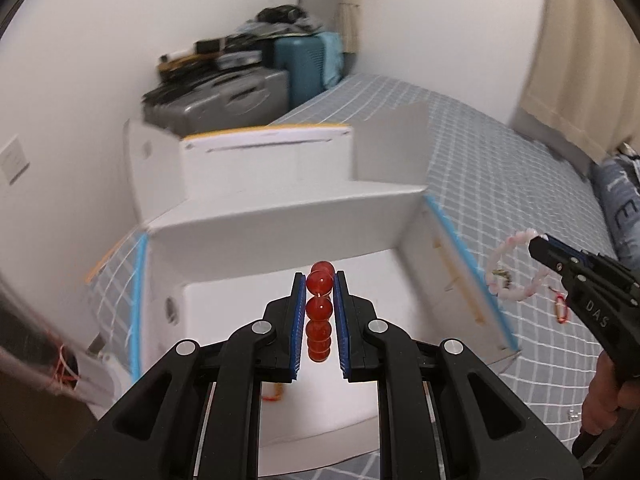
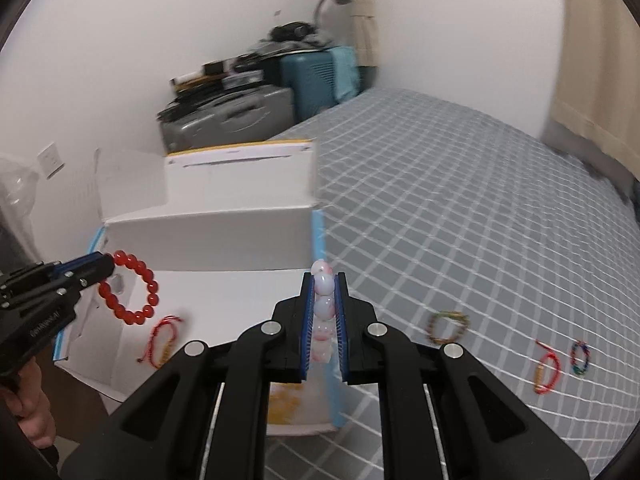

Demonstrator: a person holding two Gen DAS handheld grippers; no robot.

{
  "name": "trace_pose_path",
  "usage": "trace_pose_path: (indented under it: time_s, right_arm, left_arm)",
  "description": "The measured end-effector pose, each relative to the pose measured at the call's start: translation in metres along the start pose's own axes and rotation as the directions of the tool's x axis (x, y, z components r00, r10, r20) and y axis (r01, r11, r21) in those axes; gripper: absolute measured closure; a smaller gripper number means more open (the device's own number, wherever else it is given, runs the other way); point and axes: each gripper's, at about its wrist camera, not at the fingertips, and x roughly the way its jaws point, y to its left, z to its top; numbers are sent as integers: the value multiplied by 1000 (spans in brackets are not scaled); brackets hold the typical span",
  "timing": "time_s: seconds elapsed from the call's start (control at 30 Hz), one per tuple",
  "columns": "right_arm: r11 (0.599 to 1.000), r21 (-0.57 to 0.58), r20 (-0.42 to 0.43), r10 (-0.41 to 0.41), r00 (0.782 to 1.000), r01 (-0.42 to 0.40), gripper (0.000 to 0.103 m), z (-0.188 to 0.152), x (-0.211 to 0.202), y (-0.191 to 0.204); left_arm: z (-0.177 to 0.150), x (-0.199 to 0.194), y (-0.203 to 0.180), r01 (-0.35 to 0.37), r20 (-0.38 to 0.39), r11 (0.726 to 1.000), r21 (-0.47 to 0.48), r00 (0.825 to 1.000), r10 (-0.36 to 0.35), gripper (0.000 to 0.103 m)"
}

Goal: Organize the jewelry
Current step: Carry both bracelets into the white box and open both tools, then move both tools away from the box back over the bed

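Red glass-like beads fill the left gripper (image 1: 320,280), which is clenched on the red bead bracelet (image 2: 132,292) and carries it over the open white cardboard box (image 1: 280,216); the right gripper (image 2: 324,280) is likewise clenched on a pale pink bead bracelet (image 1: 514,266), held just beside the box's blue-taped edge. One red cord bracelet (image 2: 164,340) already lies in the box. By my reading roughly half remains: three woven bracelets (image 2: 448,326) lie on the checked bedsheet (image 2: 480,200).
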Motion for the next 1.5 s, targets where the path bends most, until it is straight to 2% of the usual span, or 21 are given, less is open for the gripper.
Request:
trace_pose_path:
  time_s: [0.2, 0.37, 0.63, 0.97, 1.03, 1.07, 1.1, 1.13, 1.23, 1.27, 1.3, 1.33, 1.43, 1.5]
  right_arm:
    - [998, -51, -58, 44, 997, -47, 93, -9, 34, 39]
    - [992, -95, -143, 69, 987, -83, 93, -21, 74, 63]
    - [992, -101, -226, 46, 973, -70, 93, -35, 103, 71]
    - [992, -103, -275, 38, 961, -69, 91, -44, 113, 70]
    - [992, -109, -281, 37, 959, -70, 75, -45, 112, 70]
    - [992, -110, -274, 34, 961, -67, 62, -45, 110, 70]
    - [992, -108, -265, 35, 964, -66, 54, -44, 108, 70]
    - [993, -98, -255, 43, 966, -70, 52, -42, 103, 68]
    - [994, -90, -224, 33, 974, -54, 37, -38, 91, 64]
    - [995, -87, -208, 32, 978, -51, 30, -36, 85, 63]
    - [995, -84, -199, 36, 979, -54, 24, -34, 81, 62]
    - [995, -80, -184, 42, 982, -57, 22, -32, 75, 59]
    - [997, -64, -124, 35, 992, -43, 9, -29, 56, 50]
    - [998, -65, -85, 15, 996, -21, 8, -27, 42, 44]
  left_arm:
    - [-21, 19, 38, -49, -53, 997, -52, 998, 46, 90]
    - [-35, 39, 56, -72, -105, 994, -84, 992, 63, 90]
    - [-46, 60, 65, -89, -157, 992, -90, 985, 74, 90]
    - [-46, 68, 62, -93, -184, 993, -74, 980, 78, 89]
    - [-46, 66, 61, -92, -179, 993, -71, 981, 78, 88]
    - [-45, 63, 60, -95, -170, 993, -68, 982, 82, 87]
    - [-45, 60, 59, -98, -163, 993, -68, 983, 86, 87]
    - [-44, 57, 58, -95, -159, 993, -68, 984, 83, 83]
    - [-41, 45, 60, -91, -129, 993, -81, 988, 80, 48]
    - [-39, 38, 59, -93, -105, 992, -80, 991, 85, 41]
    - [-38, 32, 57, -105, -87, 992, -74, 991, 99, 39]
    - [-37, 28, 56, -110, -77, 991, -71, 992, 104, 31]
    - [-33, 14, 52, -85, -42, 994, -69, 996, 82, 23]
    - [-31, 6, 49, -69, -21, 995, -71, 997, 68, 14]
